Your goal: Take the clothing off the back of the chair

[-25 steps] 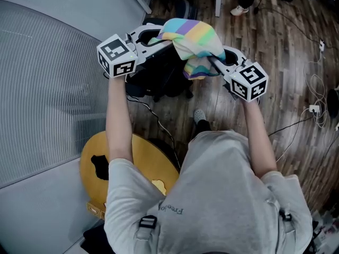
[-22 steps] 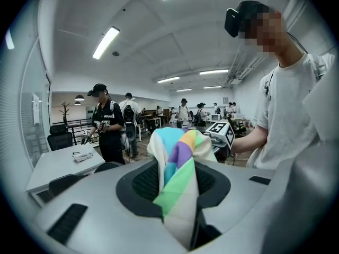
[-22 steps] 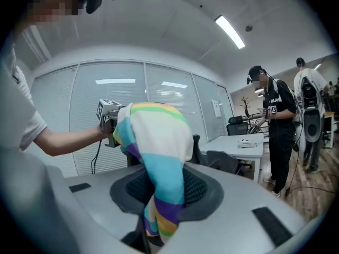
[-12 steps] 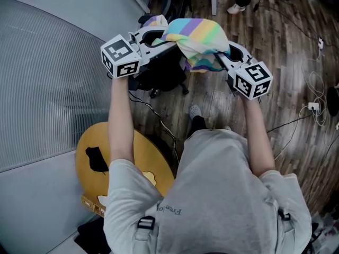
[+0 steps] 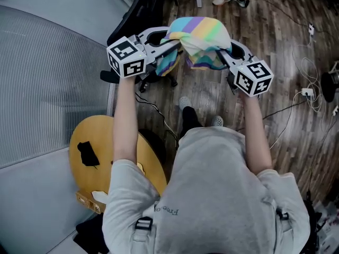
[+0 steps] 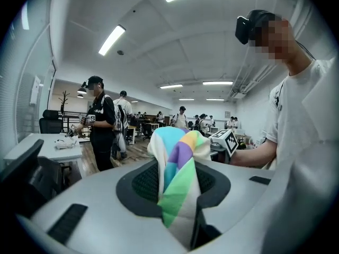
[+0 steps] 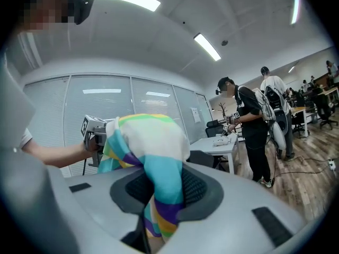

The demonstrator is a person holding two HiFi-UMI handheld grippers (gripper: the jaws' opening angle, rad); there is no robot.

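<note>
A pastel striped garment (image 5: pixel 201 38) hangs bunched in the air between my two grippers, clear of the black office chair (image 5: pixel 139 15) at the upper left. My left gripper (image 5: pixel 174 45) is shut on the garment's left end, and the cloth (image 6: pixel 179 179) fills its jaws in the left gripper view. My right gripper (image 5: pixel 221 56) is shut on the right end, where the cloth (image 7: pixel 159 173) drapes over its jaws. Each gripper view shows the other gripper's marker cube (image 6: pixel 229 140) (image 7: pixel 90 128) across the garment.
A round yellow table (image 5: pixel 106 165) sits at the lower left beside a glass wall with blinds (image 5: pixel 47 83). Cables and a plug (image 5: pixel 307 93) lie on the wooden floor at the right. People (image 6: pixel 100 126) stand by a white desk (image 7: pixel 222 144) further off.
Both grippers carried the garment away from the black chair, which now lies further to the upper left of the head view. Both grips are unchanged.
</note>
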